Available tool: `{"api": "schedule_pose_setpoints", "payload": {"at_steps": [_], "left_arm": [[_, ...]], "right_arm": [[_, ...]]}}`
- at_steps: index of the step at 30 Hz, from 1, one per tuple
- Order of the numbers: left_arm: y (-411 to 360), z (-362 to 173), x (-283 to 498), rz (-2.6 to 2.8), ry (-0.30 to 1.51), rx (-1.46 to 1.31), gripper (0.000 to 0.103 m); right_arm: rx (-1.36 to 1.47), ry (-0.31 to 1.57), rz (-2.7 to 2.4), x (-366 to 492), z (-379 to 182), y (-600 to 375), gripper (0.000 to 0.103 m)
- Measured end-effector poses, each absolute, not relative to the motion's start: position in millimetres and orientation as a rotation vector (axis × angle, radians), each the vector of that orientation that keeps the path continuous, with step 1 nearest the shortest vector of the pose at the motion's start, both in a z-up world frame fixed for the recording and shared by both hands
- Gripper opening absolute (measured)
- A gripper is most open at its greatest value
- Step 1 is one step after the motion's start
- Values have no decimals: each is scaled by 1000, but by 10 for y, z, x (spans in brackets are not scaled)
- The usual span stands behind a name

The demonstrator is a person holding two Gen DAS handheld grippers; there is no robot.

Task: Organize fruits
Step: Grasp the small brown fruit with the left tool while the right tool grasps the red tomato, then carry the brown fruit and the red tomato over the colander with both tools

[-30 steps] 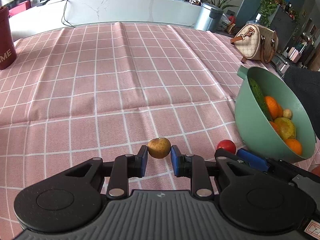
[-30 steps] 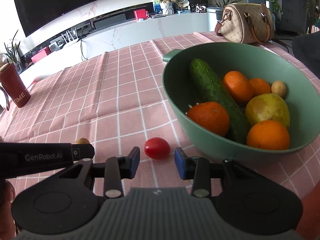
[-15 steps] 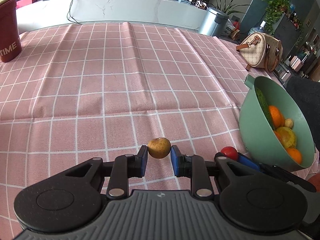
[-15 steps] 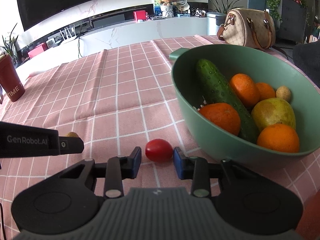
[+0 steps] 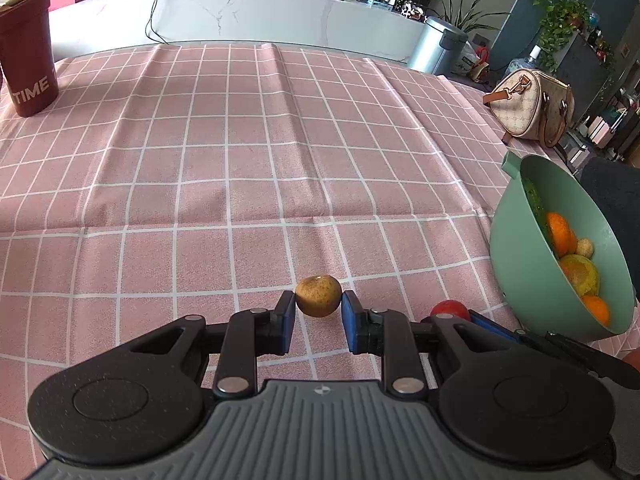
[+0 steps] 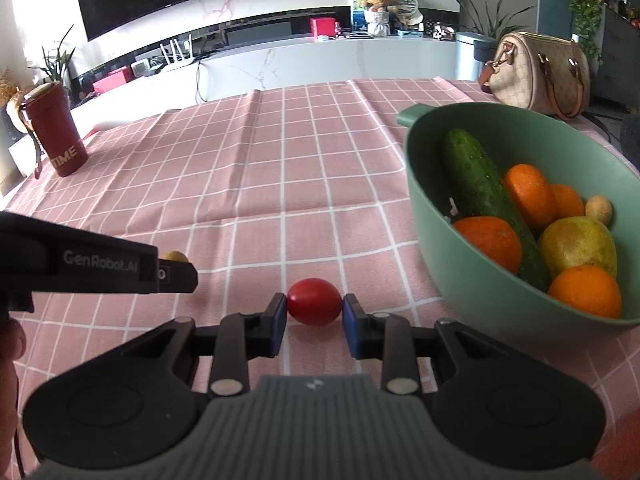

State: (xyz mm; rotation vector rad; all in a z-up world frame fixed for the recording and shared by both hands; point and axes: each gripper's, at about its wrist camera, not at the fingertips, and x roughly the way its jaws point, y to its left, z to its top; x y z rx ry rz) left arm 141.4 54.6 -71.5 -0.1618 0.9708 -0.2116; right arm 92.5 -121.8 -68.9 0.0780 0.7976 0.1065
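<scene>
My left gripper [image 5: 318, 312] is shut on a small yellow-brown fruit [image 5: 318, 295] and holds it just above the pink checked tablecloth. My right gripper [image 6: 315, 312] is shut on a small red tomato [image 6: 314, 301], which also shows in the left wrist view [image 5: 450, 307]. A green bowl [image 6: 424, 216] stands to the right and holds a cucumber [image 6: 480, 184], several oranges, a pear [image 6: 578, 246] and a small pale fruit. The bowl also shows in the left wrist view [image 5: 516, 264]. The left gripper's body [image 6: 96, 262] lies at the left of the right wrist view.
A dark red tumbler [image 5: 26, 52] marked TIME stands at the table's far left. A beige handbag [image 5: 528, 108] sits at the far right edge, beyond the bowl. A white counter and a metal bin [image 5: 438, 50] lie beyond the table.
My right gripper has closed onto the red tomato. Both grippers have risen and pulled back a little, the left one still holding its fruit.
</scene>
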Motion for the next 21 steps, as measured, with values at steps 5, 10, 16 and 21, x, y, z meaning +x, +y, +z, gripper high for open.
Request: {"api": "schedule_pose_setpoints", "payload": {"at_steps": [5,10,16,21], "left_arm": [[530,-648,1366,-200,967,-160,27],[551,-557,1266,-186,965,-198,27],[466,-414,1103,-170,973,-206,27],[254,-238,988,-205,963,-189,27]], "right_arm": [[86,814,206,846,-580,-1192,26],[67,838,295,746,-457,-1204,26],[39,871,381,639,-274,-1327,26],[-32,840,430,535,-93,-1516,26]]}}
